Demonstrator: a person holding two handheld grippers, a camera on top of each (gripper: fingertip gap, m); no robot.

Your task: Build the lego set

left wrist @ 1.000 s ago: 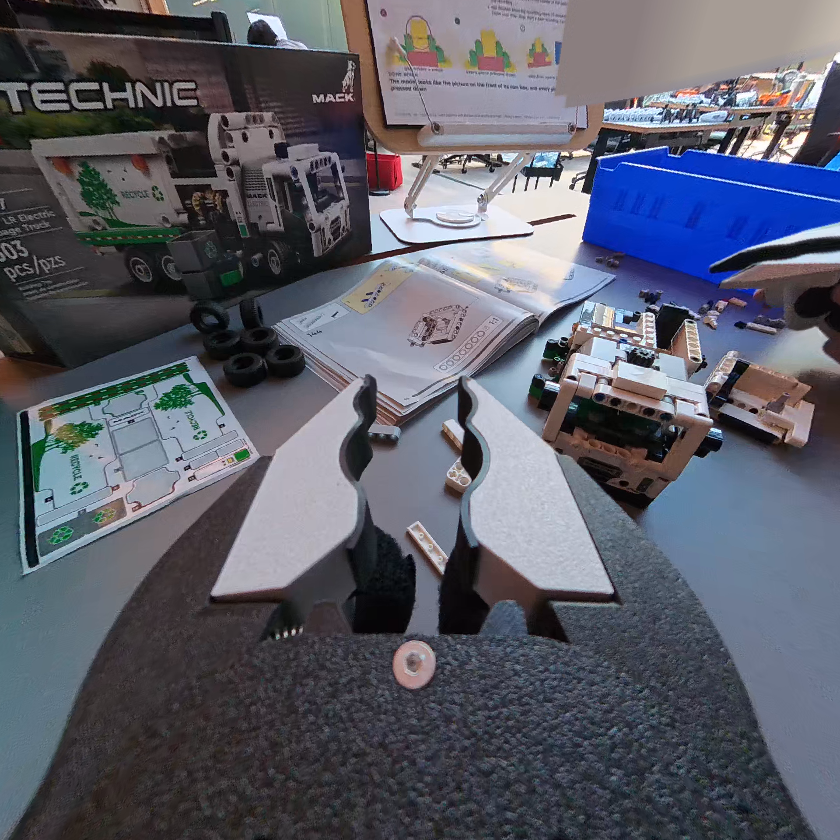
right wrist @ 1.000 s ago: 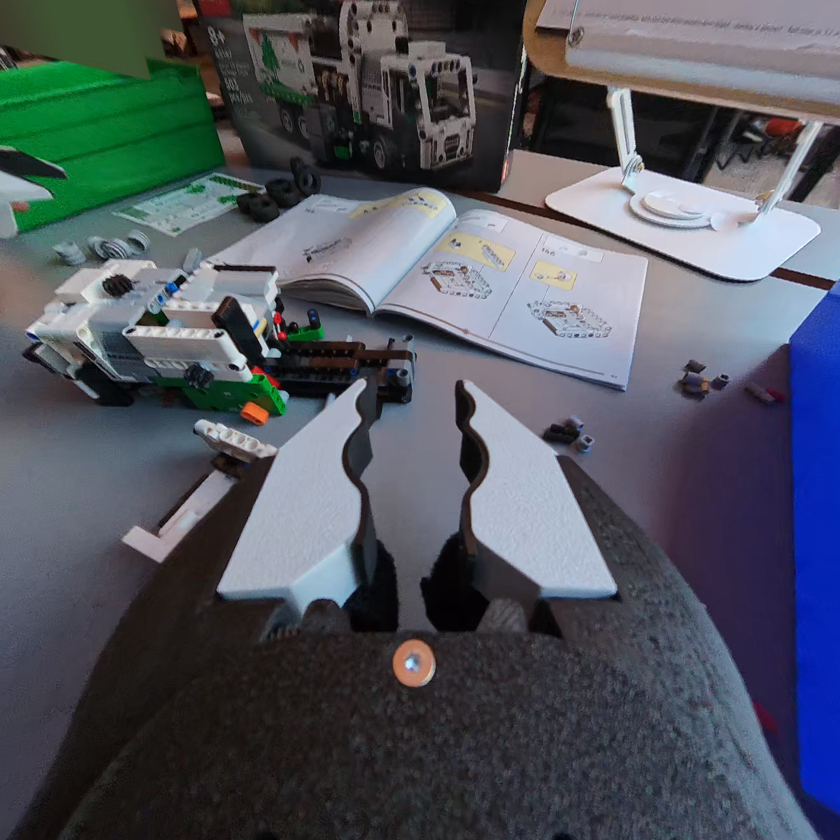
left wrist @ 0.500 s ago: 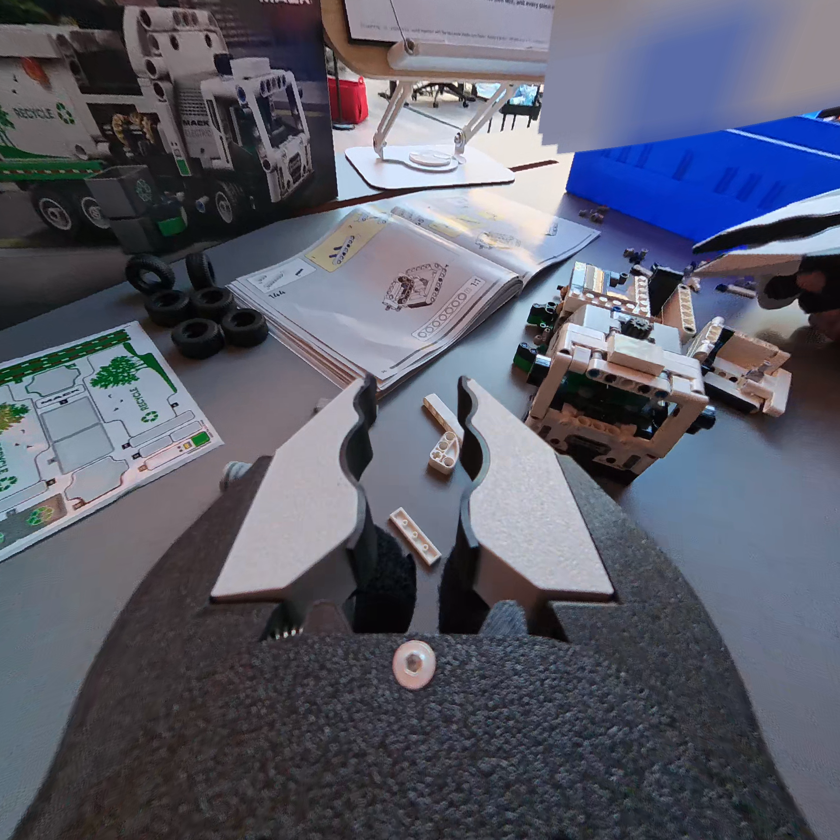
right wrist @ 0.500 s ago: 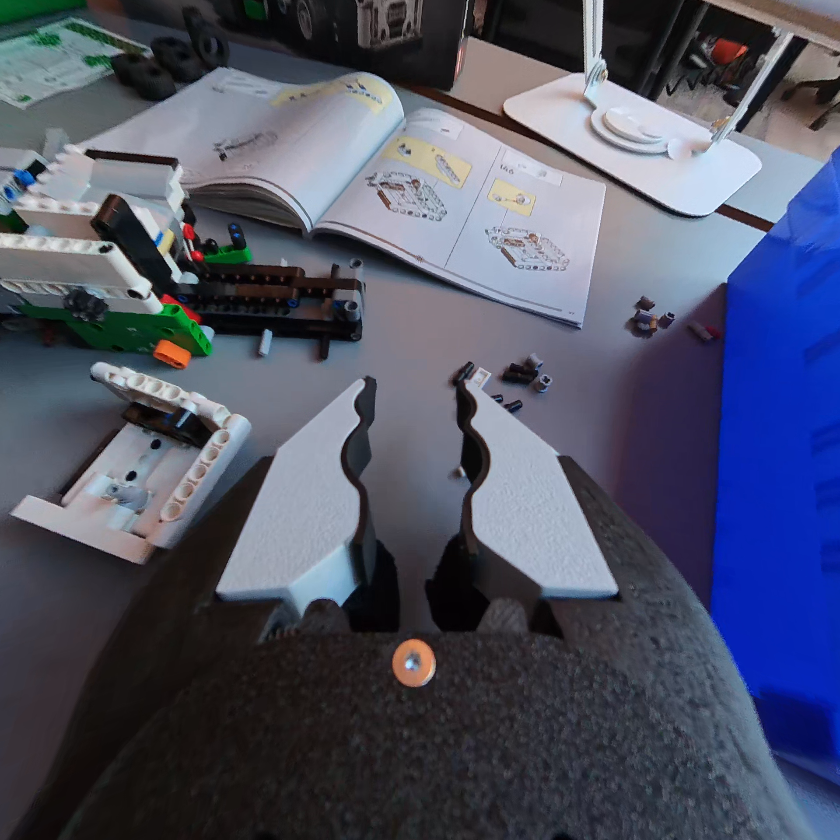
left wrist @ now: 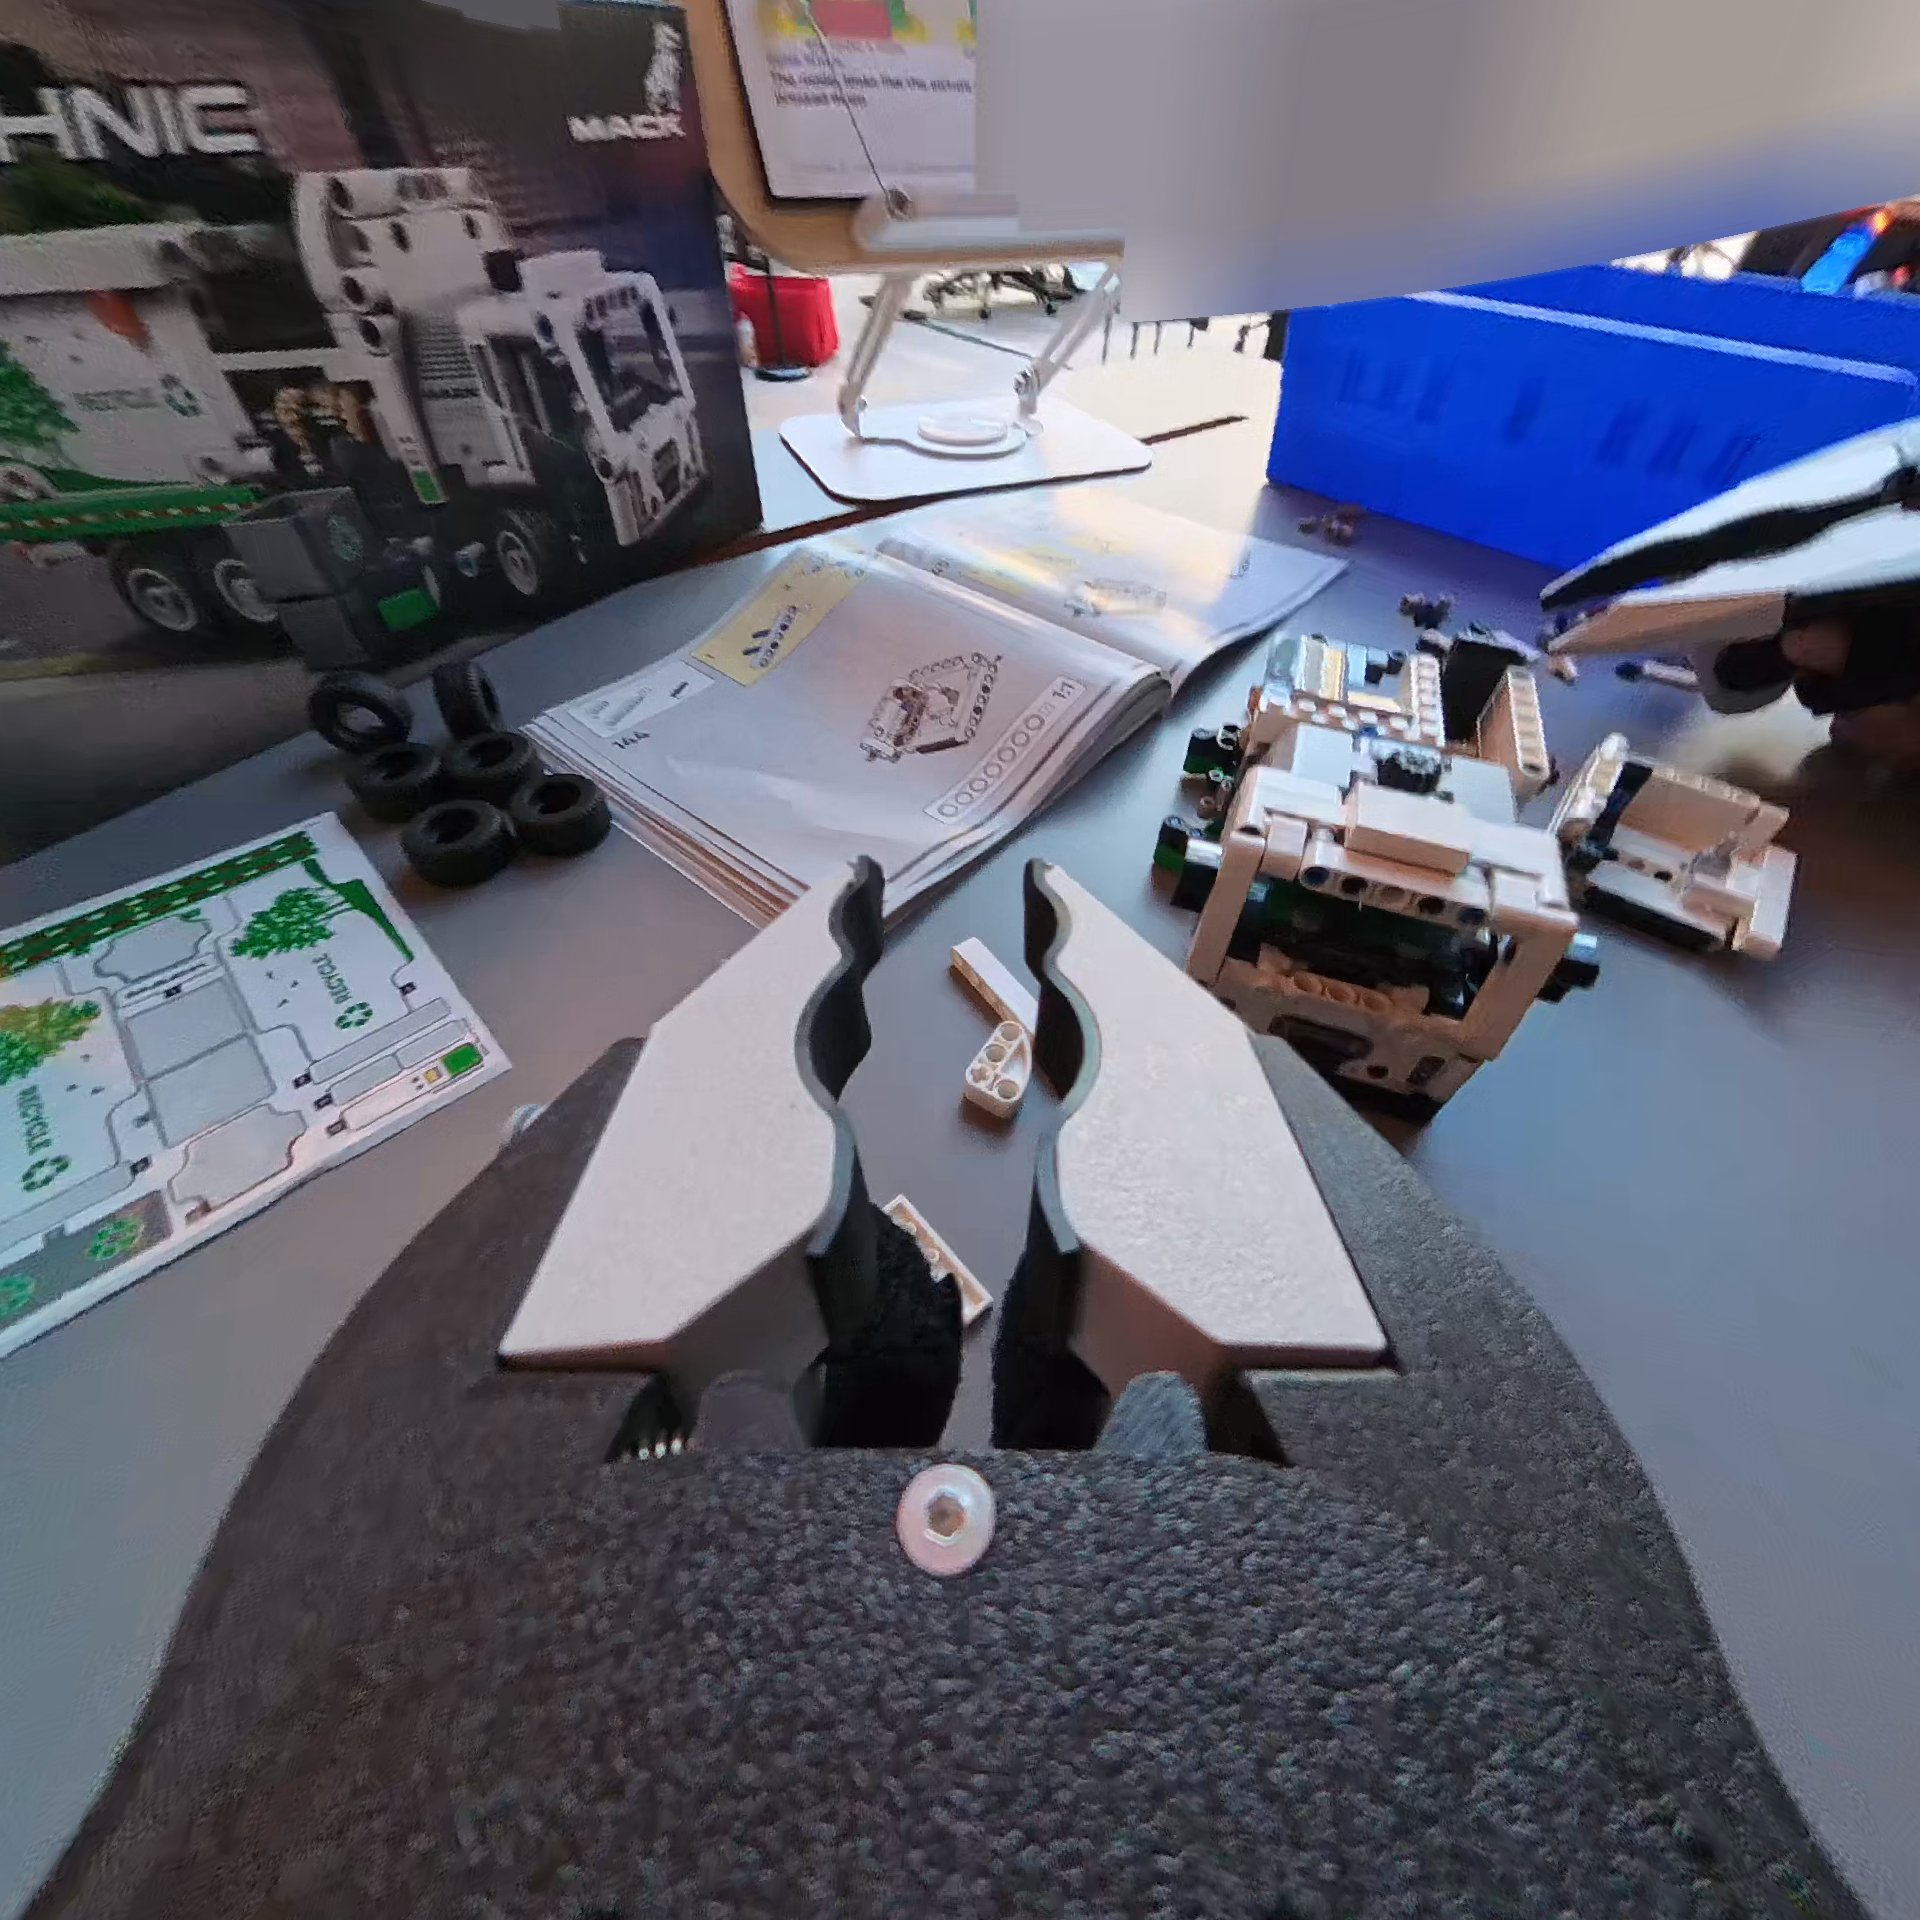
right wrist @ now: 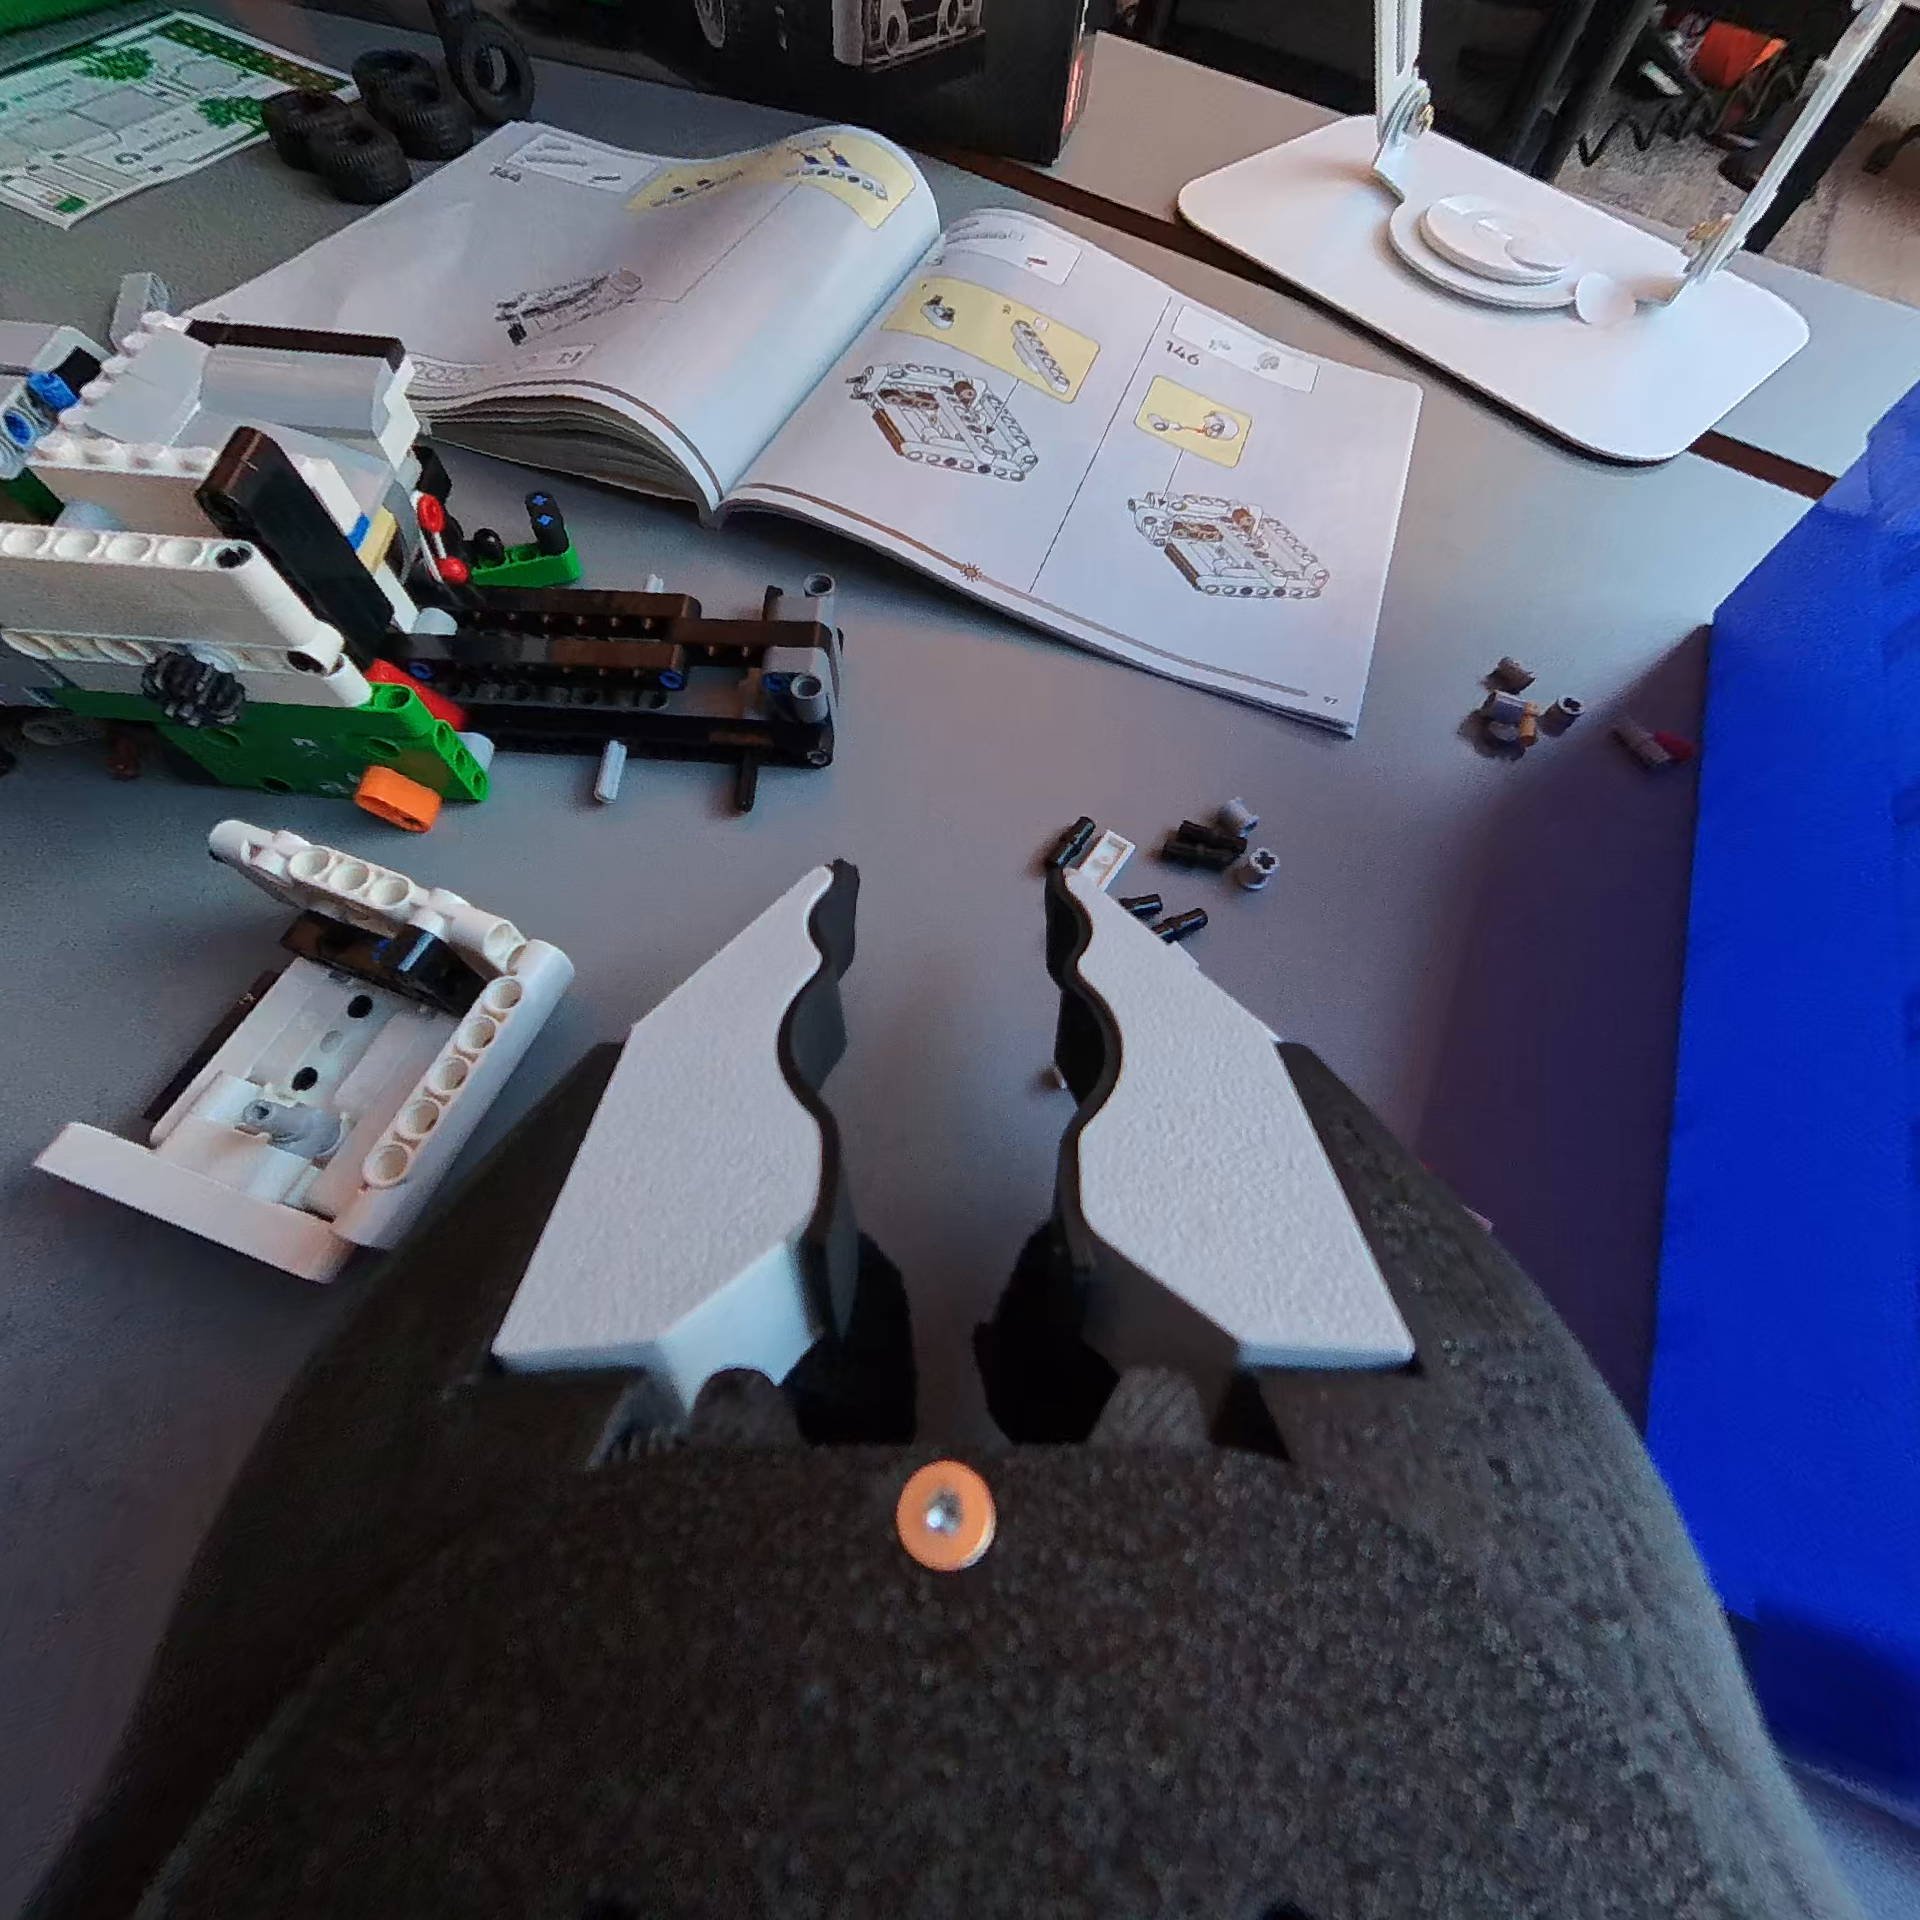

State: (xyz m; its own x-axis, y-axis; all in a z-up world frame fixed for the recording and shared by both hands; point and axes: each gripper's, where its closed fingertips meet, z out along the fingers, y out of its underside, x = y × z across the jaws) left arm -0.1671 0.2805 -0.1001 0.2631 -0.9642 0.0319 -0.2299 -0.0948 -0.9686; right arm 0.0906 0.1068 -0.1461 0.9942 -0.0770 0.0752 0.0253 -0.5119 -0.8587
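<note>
In the left wrist view my left gripper is open and empty, low over the dark table. A small white bent beam lies between its fingers, close to the right one, with a white straight piece just beyond and a small white plate nearer the palm. The part-built white and green truck stands to the right. In the right wrist view my right gripper is open and empty. Small black and grey pins lie just past its right fingertip. The truck chassis and a white panel sub-assembly lie to its left.
The open instruction booklet lies behind the parts. Black tyres, a sticker sheet and the set's box are at the left. A blue bin walls the right side. A white stand base sits behind. Left tips to right tips: about 30 cm.
My left gripper has moved forward so the bent beam now lies between its fingers, and its jaws look slightly narrower. My right gripper has moved right and down toward the small pins.
</note>
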